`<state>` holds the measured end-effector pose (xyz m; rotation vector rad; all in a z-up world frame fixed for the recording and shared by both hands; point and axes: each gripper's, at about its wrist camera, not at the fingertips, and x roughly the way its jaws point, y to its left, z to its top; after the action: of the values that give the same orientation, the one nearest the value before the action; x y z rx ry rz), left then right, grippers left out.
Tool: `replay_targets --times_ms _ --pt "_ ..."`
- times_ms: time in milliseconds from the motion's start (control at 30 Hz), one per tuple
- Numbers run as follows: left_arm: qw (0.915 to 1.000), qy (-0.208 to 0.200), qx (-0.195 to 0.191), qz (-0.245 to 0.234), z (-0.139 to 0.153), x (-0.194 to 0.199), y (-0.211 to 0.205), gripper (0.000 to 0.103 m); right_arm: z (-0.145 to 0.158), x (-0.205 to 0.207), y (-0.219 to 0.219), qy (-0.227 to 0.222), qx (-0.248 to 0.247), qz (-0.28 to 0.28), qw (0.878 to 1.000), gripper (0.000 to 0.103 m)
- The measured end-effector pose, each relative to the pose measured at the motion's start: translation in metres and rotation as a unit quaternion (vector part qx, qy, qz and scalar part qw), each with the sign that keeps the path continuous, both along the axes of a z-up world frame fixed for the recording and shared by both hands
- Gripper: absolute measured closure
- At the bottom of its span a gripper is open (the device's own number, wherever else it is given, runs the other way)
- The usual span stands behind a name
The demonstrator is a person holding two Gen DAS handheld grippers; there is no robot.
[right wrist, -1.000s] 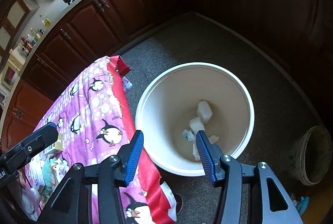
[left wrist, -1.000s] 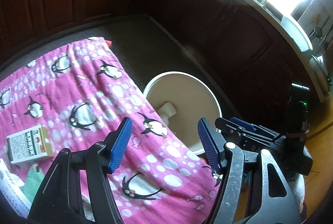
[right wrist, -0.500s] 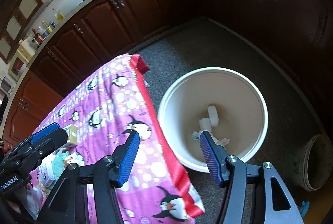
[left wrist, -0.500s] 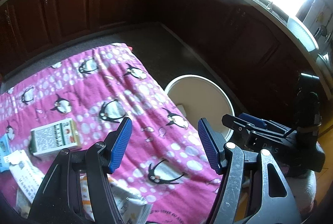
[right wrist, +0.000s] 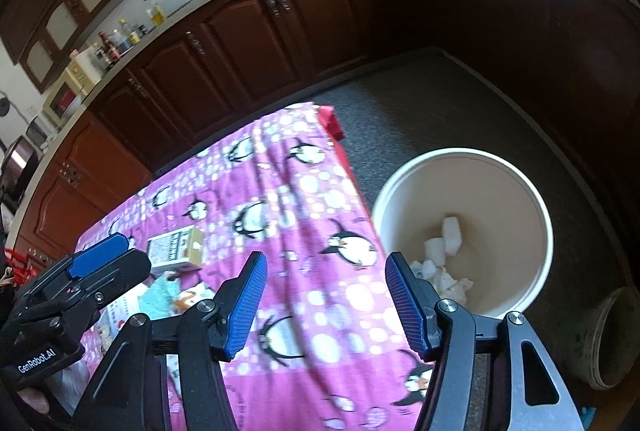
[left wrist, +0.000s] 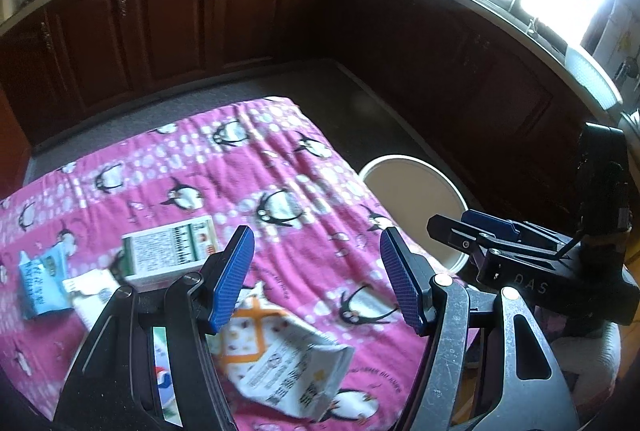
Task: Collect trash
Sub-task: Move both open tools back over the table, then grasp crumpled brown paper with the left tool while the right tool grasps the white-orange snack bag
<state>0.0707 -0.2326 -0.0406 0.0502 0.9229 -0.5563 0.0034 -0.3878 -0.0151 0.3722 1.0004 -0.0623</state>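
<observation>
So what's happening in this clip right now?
A person holds two grippers over a table covered with a pink penguin cloth. Both the left gripper and the right gripper are open and hold nothing. Trash lies on the cloth: a small green and white box, a crumpled white wrapper and a blue packet. Beside the table on the floor stands a white bucket with a few white scraps in it.
</observation>
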Motion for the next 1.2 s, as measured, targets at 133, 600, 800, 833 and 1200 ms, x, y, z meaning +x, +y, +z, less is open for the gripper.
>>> replay_targets --times_ms 133,600,800,833,1200 --pt "0.9999 -0.006 0.000 0.016 0.003 -0.003 0.016 0.039 0.002 0.004 0.020 -0.005 0.002 0.017 1.000 0.043" --pt "0.9986 0.000 -0.009 0.051 0.005 -0.011 0.069 0.039 0.008 0.009 0.079 -0.008 0.004 0.076 0.997 0.039" --pt "0.9976 0.013 -0.012 0.067 0.004 -0.013 0.105 0.039 0.008 0.010 0.097 -0.007 0.011 0.101 0.995 0.039" --pt "0.9973 0.017 -0.013 0.070 0.004 -0.012 0.112 0.039 0.008 0.010 0.099 -0.006 0.014 0.104 0.994 0.039" --pt "0.9921 0.064 -0.030 0.104 -0.006 -0.019 0.189 0.039 -0.012 0.010 0.124 0.021 0.024 0.141 0.990 0.038"
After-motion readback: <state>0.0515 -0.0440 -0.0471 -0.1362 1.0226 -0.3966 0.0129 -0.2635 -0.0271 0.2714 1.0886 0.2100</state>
